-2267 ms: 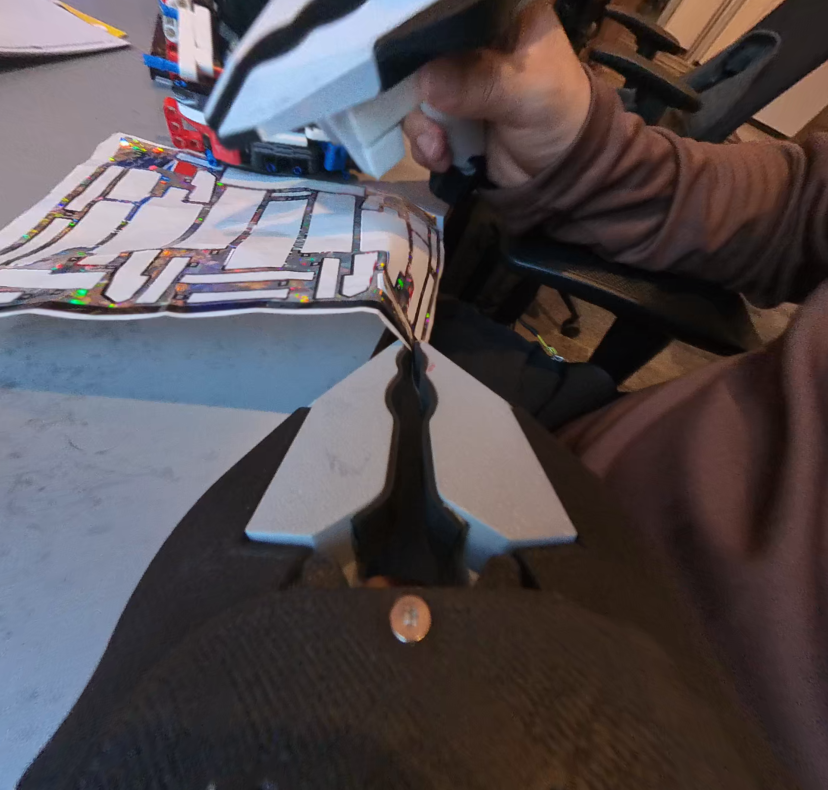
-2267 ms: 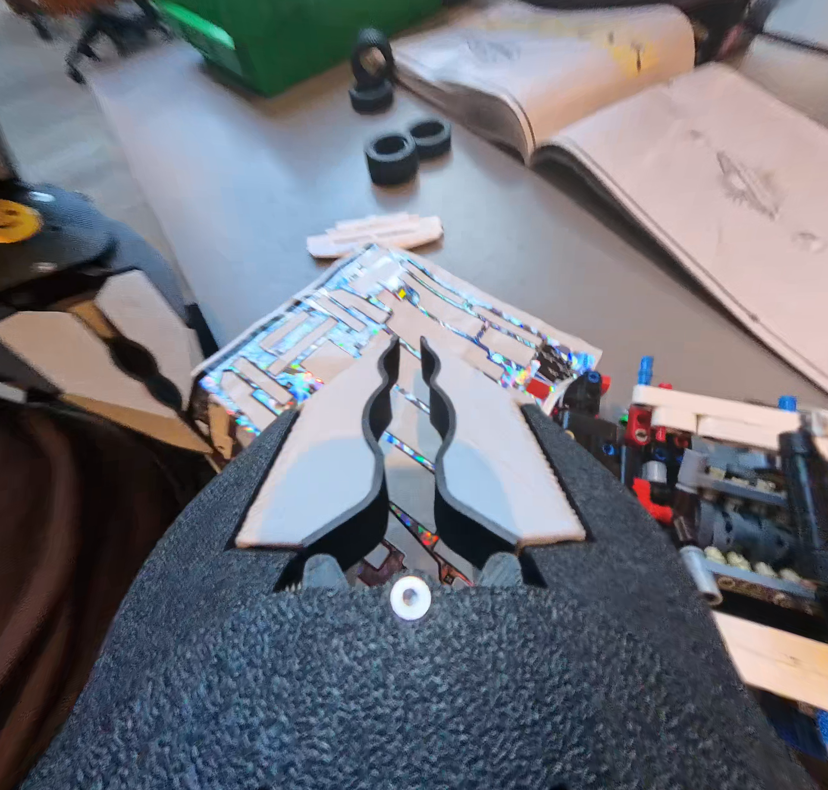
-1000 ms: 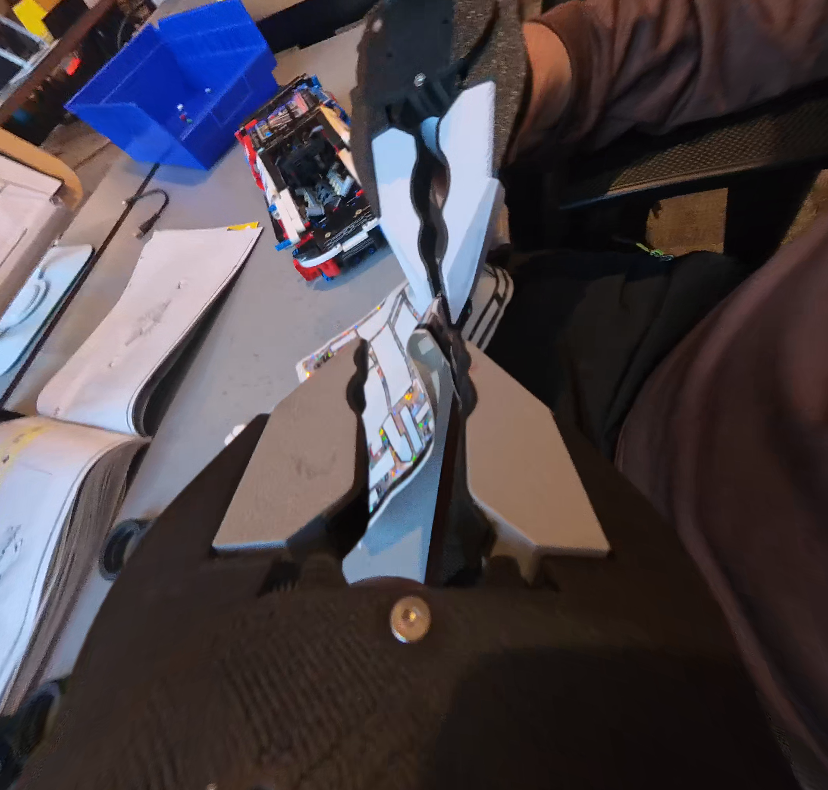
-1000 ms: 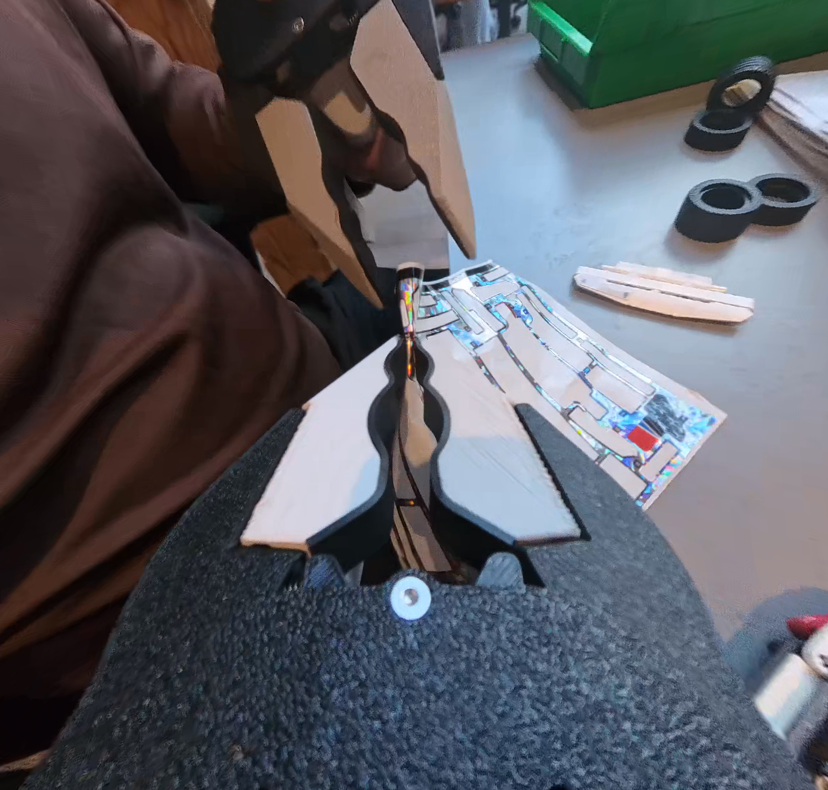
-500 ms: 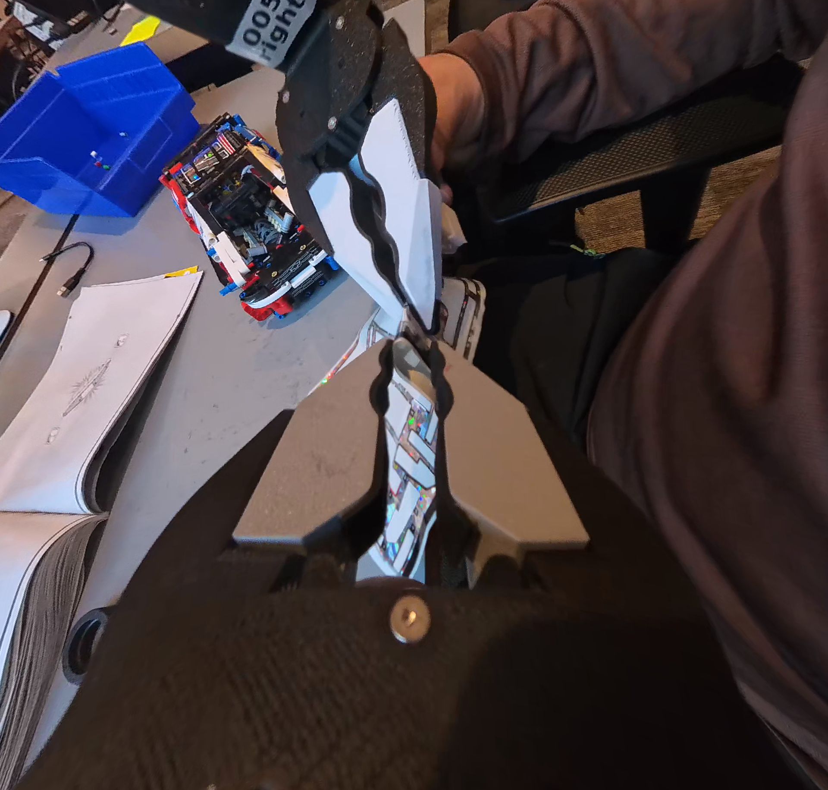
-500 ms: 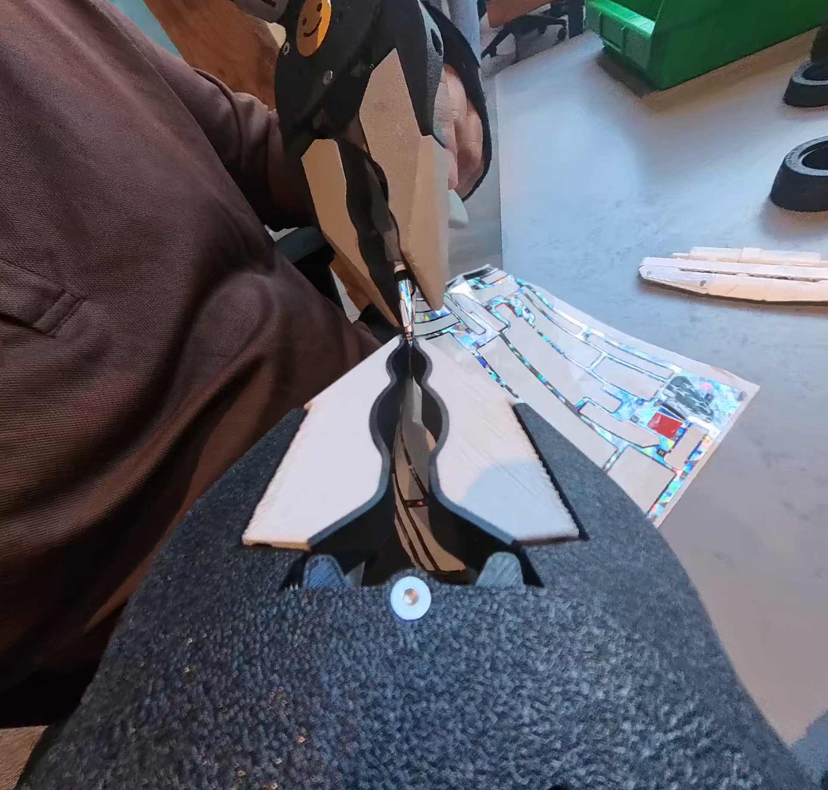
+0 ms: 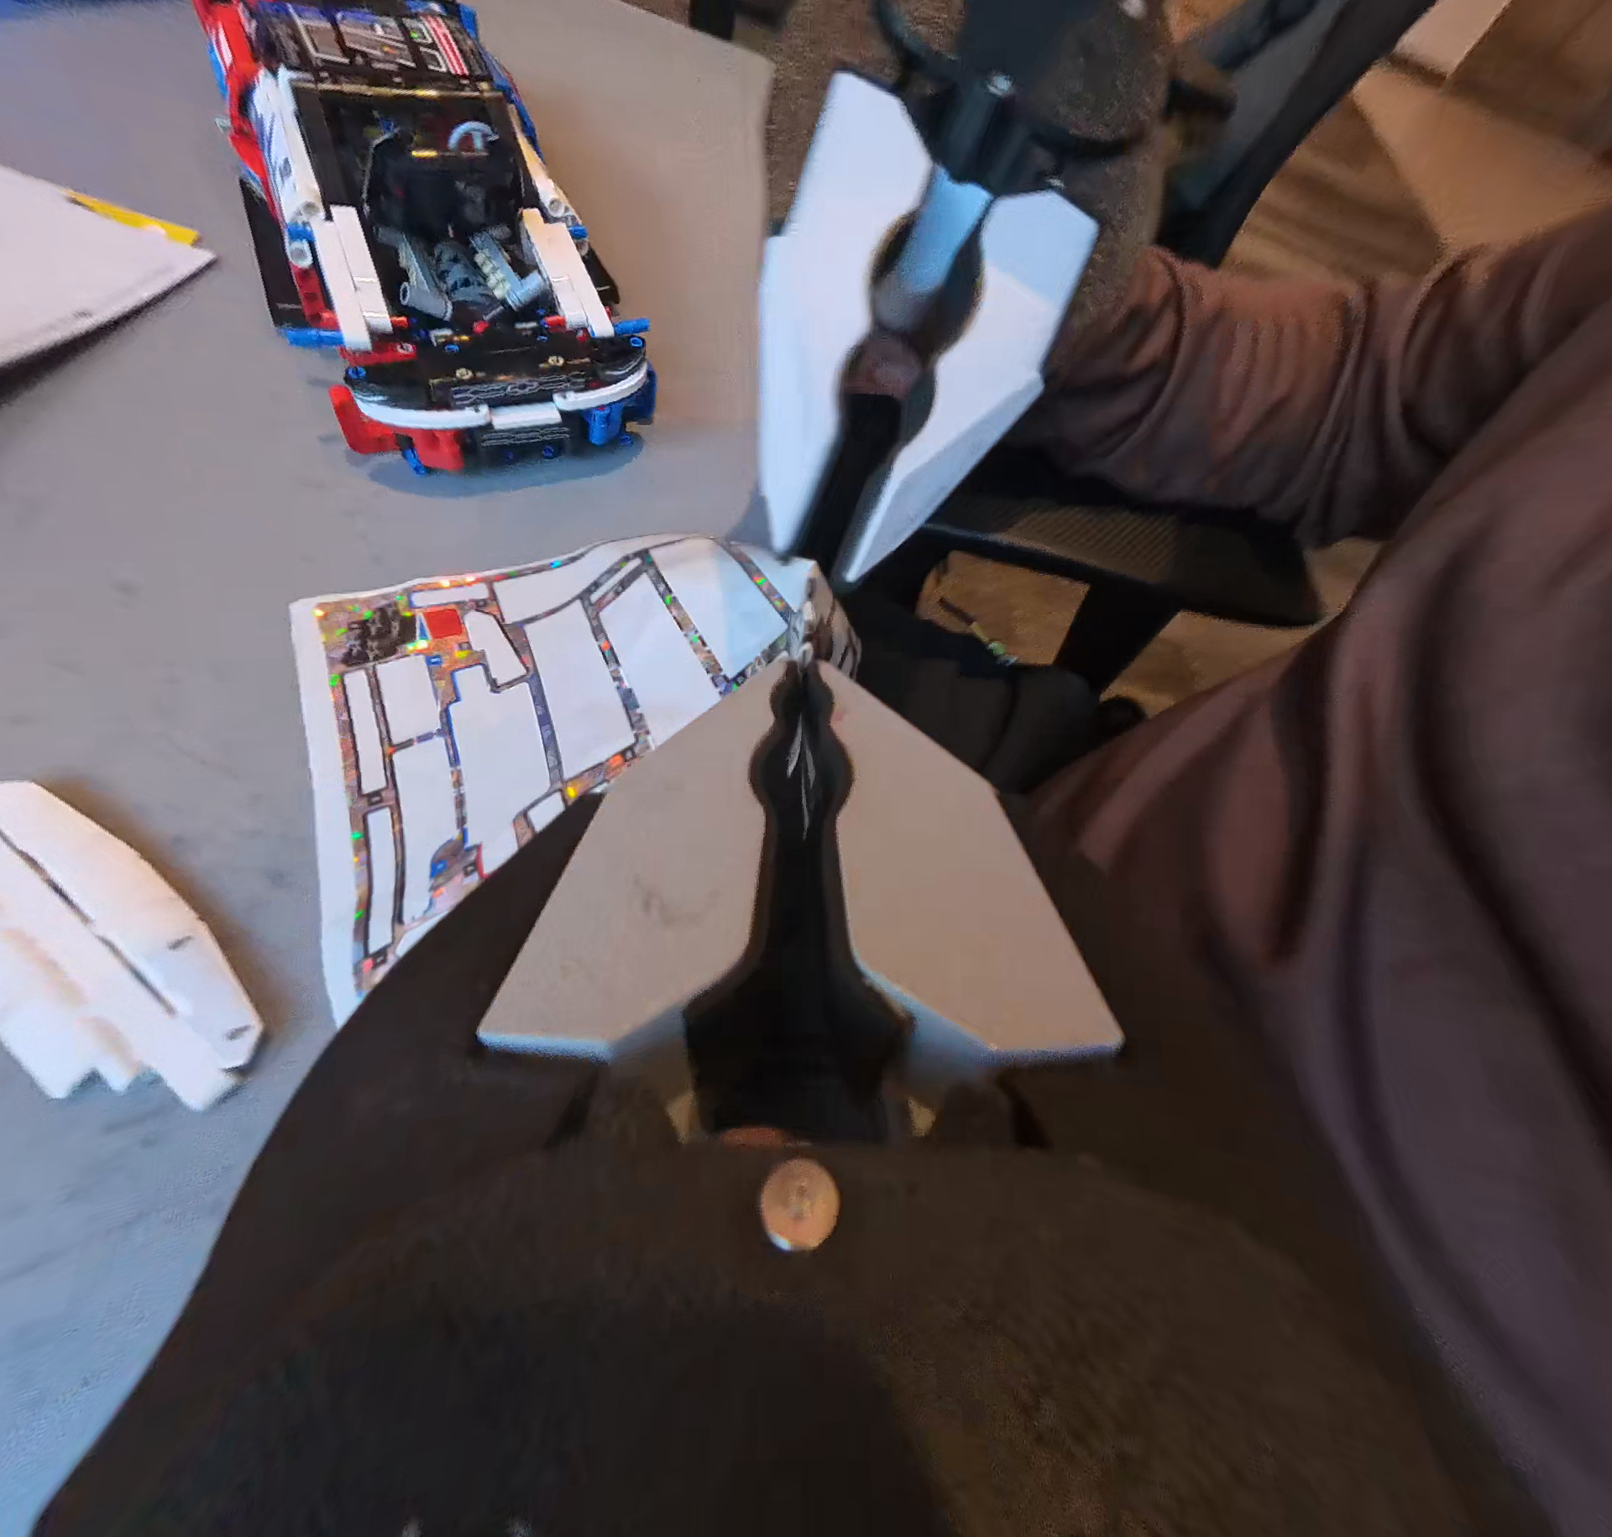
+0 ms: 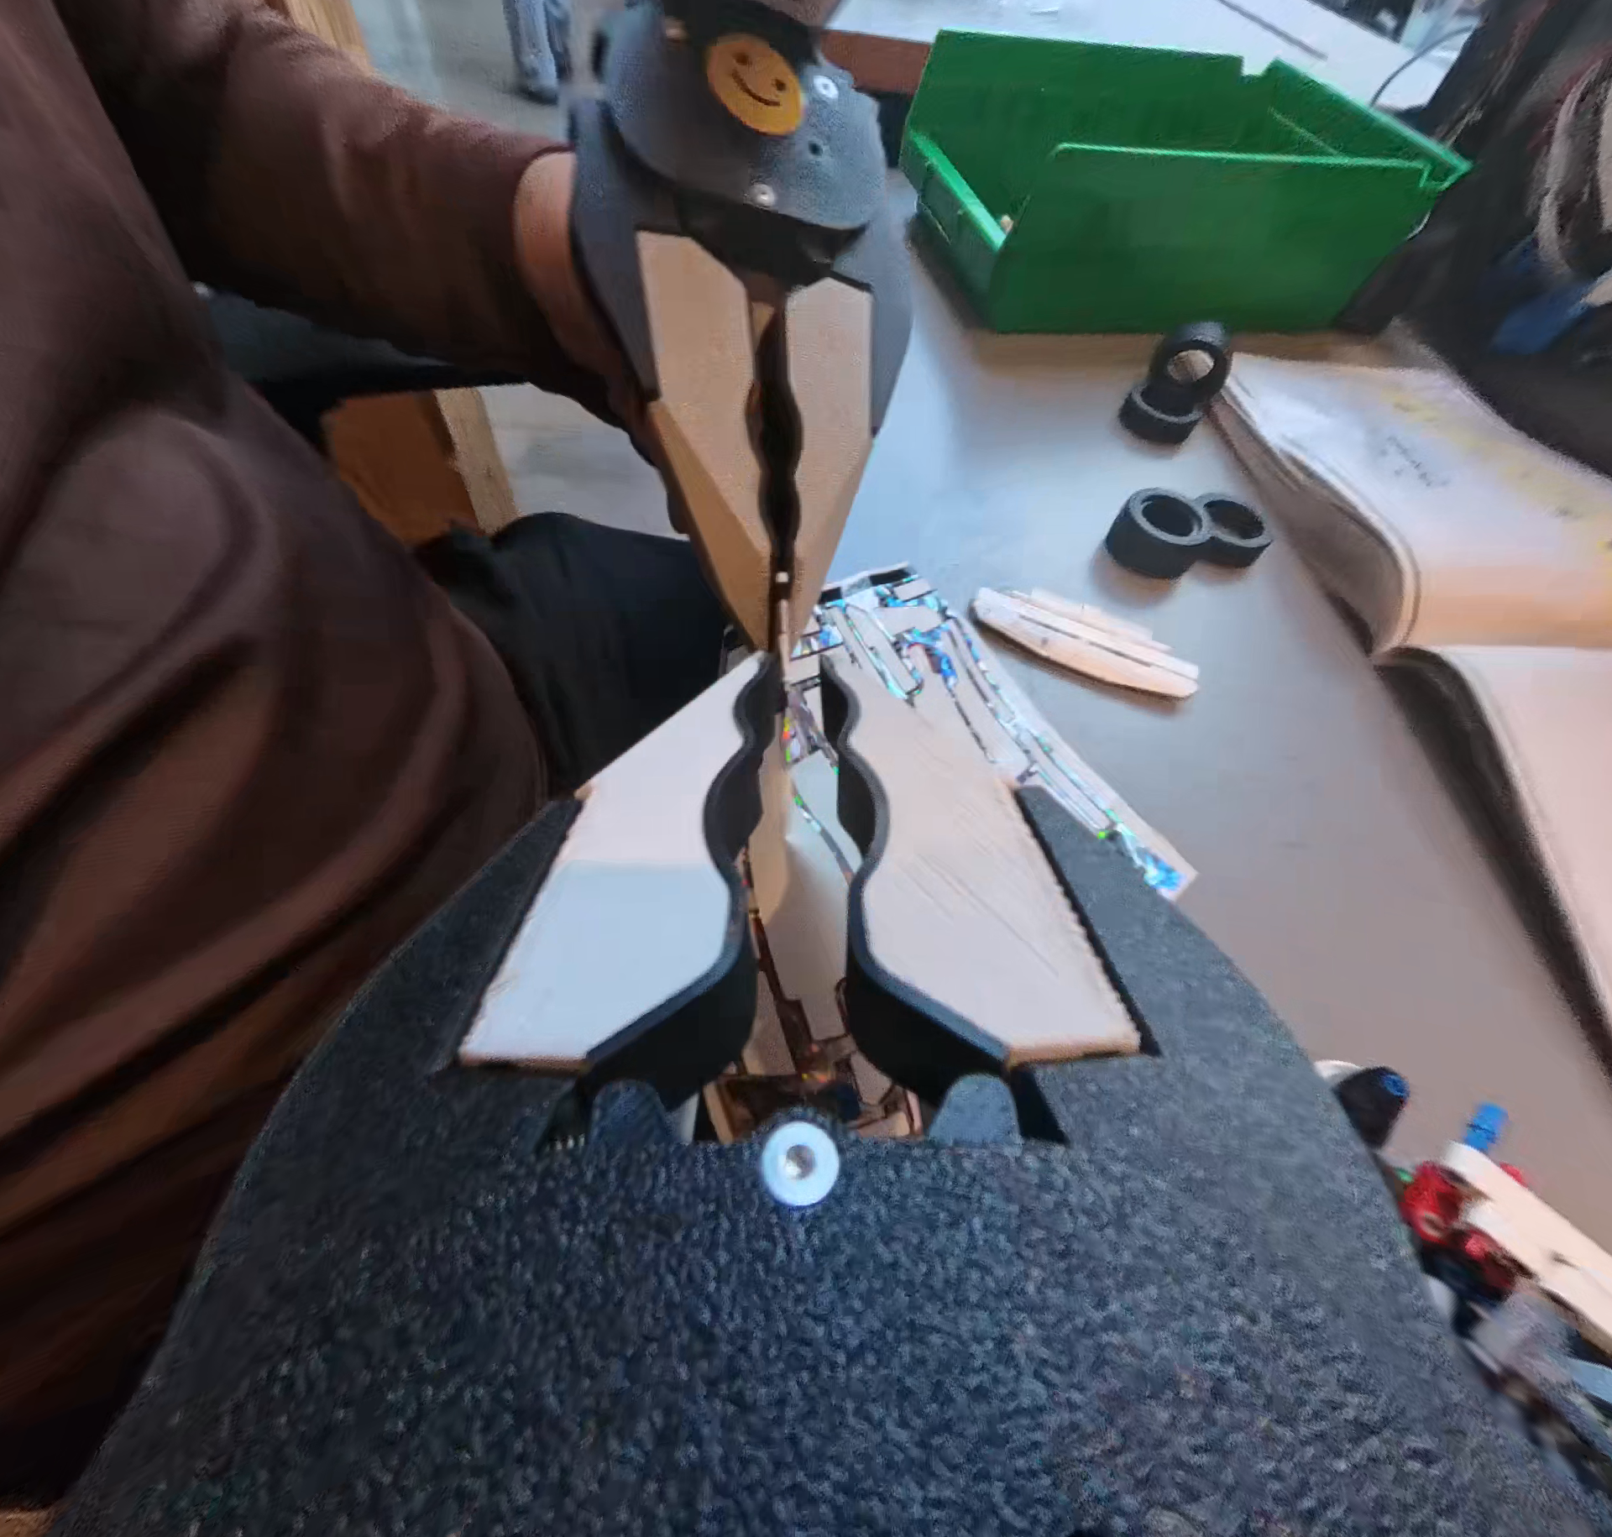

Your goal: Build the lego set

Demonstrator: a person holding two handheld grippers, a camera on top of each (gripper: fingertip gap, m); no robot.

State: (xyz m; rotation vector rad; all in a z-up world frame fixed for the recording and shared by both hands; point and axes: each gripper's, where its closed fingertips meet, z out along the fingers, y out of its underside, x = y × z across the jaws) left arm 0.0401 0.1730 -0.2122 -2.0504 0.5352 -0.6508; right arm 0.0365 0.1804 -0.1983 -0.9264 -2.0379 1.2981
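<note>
Loosened from the sheet (image 7: 488, 736), right gripper (image 8: 794, 675) now stands parted beside it; left gripper (image 7: 802, 671) pinches its corner.

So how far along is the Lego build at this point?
The car body stands largely assembled on the table, and most spots on the sticker sheet are blank. In hand: the left tool pinches the sheet's corner while the right tool, open, straddles the sheet's edge. Left: four loose tyres, white panels, and the last stickers near the sheet's far corner.
</note>
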